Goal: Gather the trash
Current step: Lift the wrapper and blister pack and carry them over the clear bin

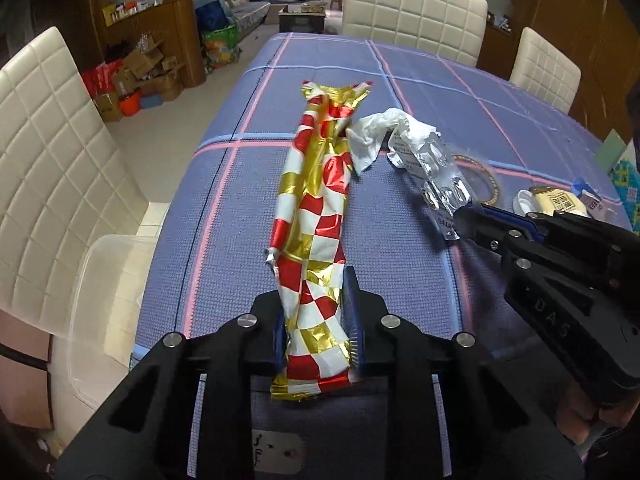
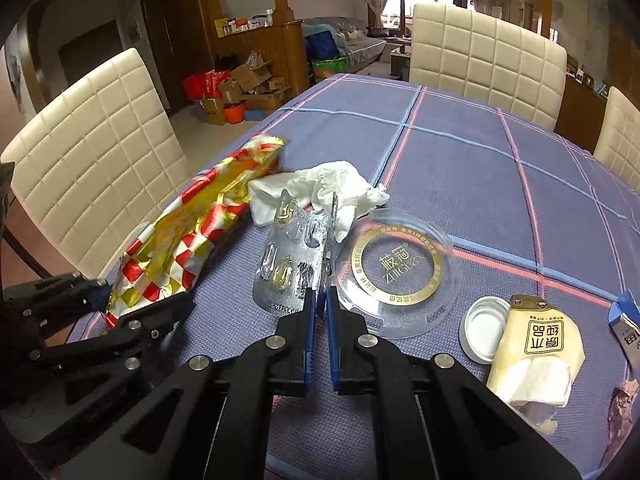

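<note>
Left tool point(image 1: 316, 320) clamped on checkered foil wrapper point(image 1: 316, 208), right tool point(image 2: 320, 312) clamped on silver blister pack point(image 2: 288, 264), crumpled tissue point(image 2: 320, 192) between both, on blue plaid worktop point(image 2: 460, 184).

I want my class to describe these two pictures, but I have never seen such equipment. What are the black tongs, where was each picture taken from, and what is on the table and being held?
No robot here: a person holds hand-operated tongs in each hand, each with a camera looking along its fingers. One picture comes from the left tongs, the other from the right tongs.

The left tongs are shut on a long red, white and gold checked foil wrapper. The right tongs are shut on the edge of a used silver pill blister pack.

On the blue plaid tablecloth there also lie a crumpled white tissue, a clear round plastic lid with a gold ring, a small white cap and a yellow packet. Cream chairs stand around the table.
</note>
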`<state>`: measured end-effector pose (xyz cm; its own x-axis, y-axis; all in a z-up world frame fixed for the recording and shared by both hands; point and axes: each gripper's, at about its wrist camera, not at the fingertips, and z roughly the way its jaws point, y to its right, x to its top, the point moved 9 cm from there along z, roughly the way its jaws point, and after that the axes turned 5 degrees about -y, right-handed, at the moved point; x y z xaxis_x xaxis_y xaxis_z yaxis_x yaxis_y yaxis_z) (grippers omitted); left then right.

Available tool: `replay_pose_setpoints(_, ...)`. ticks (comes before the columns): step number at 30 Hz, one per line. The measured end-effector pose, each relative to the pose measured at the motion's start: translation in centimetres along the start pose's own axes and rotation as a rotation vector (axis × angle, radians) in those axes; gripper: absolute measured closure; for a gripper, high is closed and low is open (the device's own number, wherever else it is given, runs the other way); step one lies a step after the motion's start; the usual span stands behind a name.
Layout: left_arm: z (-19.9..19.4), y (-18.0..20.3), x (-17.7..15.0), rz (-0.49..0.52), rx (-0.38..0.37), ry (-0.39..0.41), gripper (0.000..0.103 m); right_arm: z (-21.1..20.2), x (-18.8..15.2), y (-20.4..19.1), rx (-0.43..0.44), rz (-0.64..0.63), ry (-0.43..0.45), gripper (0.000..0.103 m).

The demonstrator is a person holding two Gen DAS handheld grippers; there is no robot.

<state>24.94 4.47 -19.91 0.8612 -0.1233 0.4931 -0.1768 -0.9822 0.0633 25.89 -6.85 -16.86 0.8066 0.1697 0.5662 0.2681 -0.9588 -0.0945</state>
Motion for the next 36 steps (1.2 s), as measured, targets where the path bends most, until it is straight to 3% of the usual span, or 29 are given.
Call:
replay_pose_setpoints(11, -4.3, -0.9, -0.3, 0.008, 0.034, 0.112, 0.080, -2.0, -0.1, -1.7, 0.001, -0.029, 0.031, 0.097)
replay_pose_setpoints(20, -6.3, -2.1, -1.6, 0.000, 0.073, 0.139, 0.080, -3.5, -0.7, -3.3, -0.007, -0.057, 0.044, 0.097)
replay_pose_setpoints(36, -8.9, -6.5, -3.9, -0.099, 0.150, 0.177, 0.080, -5.9, -1.2, -8.3, -0.045, -0.167, 0.079, 0.097)
